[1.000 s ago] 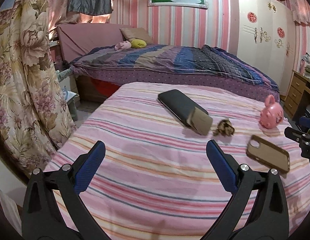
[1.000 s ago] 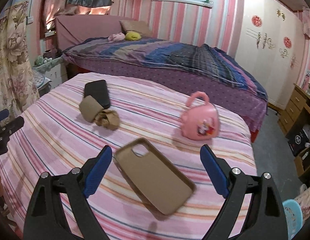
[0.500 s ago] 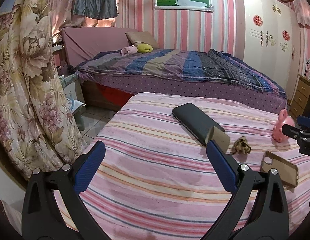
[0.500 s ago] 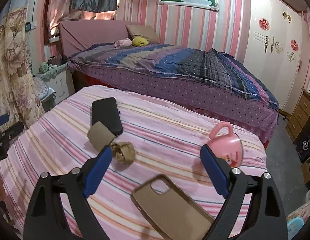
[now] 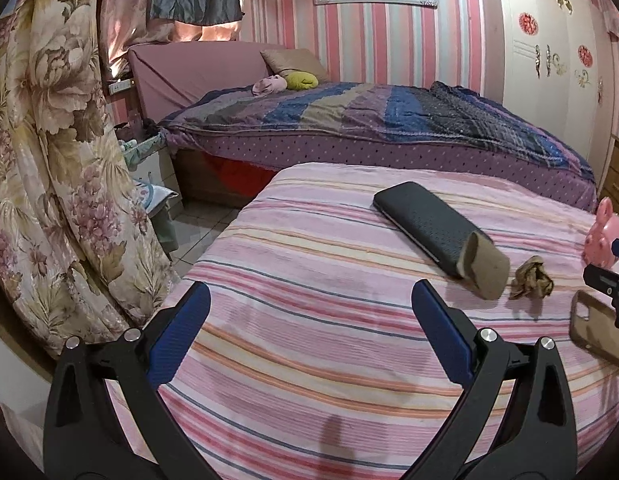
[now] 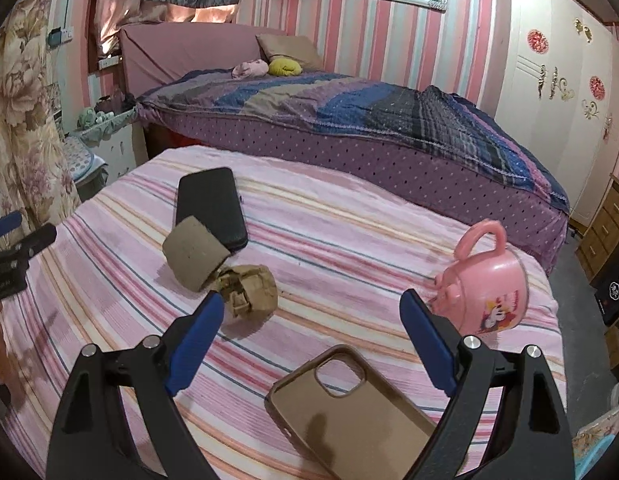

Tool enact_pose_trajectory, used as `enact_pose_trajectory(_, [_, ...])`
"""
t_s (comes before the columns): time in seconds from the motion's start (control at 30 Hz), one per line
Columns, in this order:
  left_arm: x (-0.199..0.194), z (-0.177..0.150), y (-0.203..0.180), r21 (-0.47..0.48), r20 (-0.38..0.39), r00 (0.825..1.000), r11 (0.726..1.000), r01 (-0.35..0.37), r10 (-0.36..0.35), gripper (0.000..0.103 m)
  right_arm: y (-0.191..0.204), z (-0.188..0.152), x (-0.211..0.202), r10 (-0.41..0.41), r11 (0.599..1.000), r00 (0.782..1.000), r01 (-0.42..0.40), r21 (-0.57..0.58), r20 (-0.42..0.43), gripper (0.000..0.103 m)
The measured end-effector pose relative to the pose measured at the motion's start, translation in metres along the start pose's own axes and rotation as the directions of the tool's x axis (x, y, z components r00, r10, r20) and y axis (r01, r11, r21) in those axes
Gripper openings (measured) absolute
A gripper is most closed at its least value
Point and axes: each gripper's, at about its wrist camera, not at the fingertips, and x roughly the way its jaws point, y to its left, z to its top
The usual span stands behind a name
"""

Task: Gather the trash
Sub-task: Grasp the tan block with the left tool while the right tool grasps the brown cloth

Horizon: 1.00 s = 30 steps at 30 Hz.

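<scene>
Hovering grippers: left gripper [image 5: 309,304] and right gripper [image 6: 311,314] hang over a pink striped bedspread [image 5: 309,360], both with jaws spread wide and nothing between the blue pads.
Nearest the right gripper: an empty brown phone case [image 6: 349,412] lies face-up on the spread, between and below its fingers.
Trash: a crumpled brown paper wad [image 6: 251,294] sits just beyond the right gripper's left fingertip; a cardboard tube [image 6: 195,258] touches it on the far side.
Beside the tube: a black phone [image 6: 211,208] lies flat, its near end under the tube's edge.
Right side: a pink toy kettle [image 6: 489,280] lies tipped on the spread.
Left view: wad [image 5: 531,278] and tube [image 5: 485,270] lie well to the right of the left gripper.
Background: a bed with a striped quilt [image 5: 369,120], then a pink-striped wall.
</scene>
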Motion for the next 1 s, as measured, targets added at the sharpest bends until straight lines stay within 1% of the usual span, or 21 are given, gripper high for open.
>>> enact_pose_trajectory(0.03, [0.001,-0.001,0.000,0.003,-0.002,1.000,1.000,-0.003,0.003,0.097,0.001,-0.001,0.002,0.007,1.000,1.000,-0.007,0.004,-0.002,0.088])
enact_pose_trajectory(0.07, [0.003,-0.001,0.001,0.004,-0.006,1.000,1.000,-0.005,0.005,0.097,0.002,-0.001,0.009,0.035,0.999,0.999,-0.035,0.020,-0.011,0.088])
enact_pose_trajectory(0.17, [0.008,-0.003,0.003,0.002,-0.021,1.000,1.000,-0.002,0.002,0.097,0.003,-0.002,0.018,0.049,0.998,0.999,-0.048,0.027,-0.023,0.088])
enact_pose_trajectory(0.4, [0.018,-0.005,0.005,0.003,-0.042,0.999,1.000,0.012,-0.011,0.097,0.019,-0.004,0.050,0.070,0.998,0.994,-0.070,0.003,-0.080,0.087])
enact_pose_trajectory(0.43, [0.020,-0.005,0.005,0.001,-0.048,0.999,1.000,0.018,-0.018,0.097,0.022,-0.005,0.051,0.074,0.997,0.993,-0.074,0.004,-0.089,0.083])
enact_pose_trajectory(0.47, [0.021,-0.004,0.005,0.001,-0.051,0.998,1.000,0.021,-0.021,0.097,0.023,-0.007,0.059,0.087,0.996,0.990,-0.087,0.007,-0.113,0.075])
enact_pose_trajectory(0.5, [0.022,-0.004,0.004,0.002,-0.052,0.998,1.000,0.023,-0.023,0.097,0.024,-0.006,0.060,0.090,0.996,0.989,-0.090,0.007,-0.118,0.071])
enact_pose_trajectory(0.57, [0.024,-0.002,0.002,0.004,-0.052,0.998,1.000,0.027,-0.026,0.097,0.024,-0.005,0.064,0.109,0.994,0.985,-0.109,0.009,-0.135,0.053])
enact_pose_trajectory(0.6, [0.025,-0.001,0.002,0.003,-0.052,0.998,1.000,0.029,-0.029,0.097,0.024,-0.004,0.065,0.130,0.992,0.983,-0.129,0.014,-0.131,0.048])
enact_pose_trajectory(0.63, [0.026,0.000,0.000,0.000,-0.053,0.998,0.999,0.035,-0.035,0.097,0.023,-0.003,0.064,0.141,0.990,0.983,-0.139,0.019,-0.121,0.037])
enact_pose_trajectory(0.77, [0.028,0.003,-0.009,-0.007,-0.057,0.997,0.999,0.054,-0.054,0.097,0.016,-0.003,0.055,0.152,0.988,0.985,-0.148,0.042,-0.087,0.030])
enact_pose_trajectory(0.83, [0.029,0.005,-0.017,-0.005,-0.060,0.996,0.998,0.067,-0.067,0.097,0.009,-0.004,0.047,0.141,0.989,0.988,-0.138,0.052,-0.065,0.022])
enact_pose_trajectory(0.87, [0.030,0.006,-0.022,-0.001,-0.061,0.995,0.997,0.074,-0.074,0.097,0.008,-0.003,0.045,0.139,0.989,0.988,-0.135,0.056,-0.060,0.022])
enact_pose_trajectory(0.9, [0.030,0.007,-0.028,0.007,-0.061,0.995,0.997,0.080,-0.079,0.097,-0.001,-0.003,0.038,0.135,0.989,0.990,-0.132,0.074,-0.045,0.022])
enact_pose_trajectory(0.97, [0.029,0.009,-0.039,0.022,-0.056,0.994,0.996,0.091,-0.090,0.097,-0.002,-0.003,0.035,0.134,0.988,0.990,-0.130,0.083,-0.040,0.022])
enact_pose_trajectory(1.0, [0.028,0.010,-0.045,0.028,-0.054,0.994,0.995,0.101,-0.099,0.097,-0.010,-0.003,0.027,0.125,0.988,0.992,-0.122,0.095,-0.032,0.022])
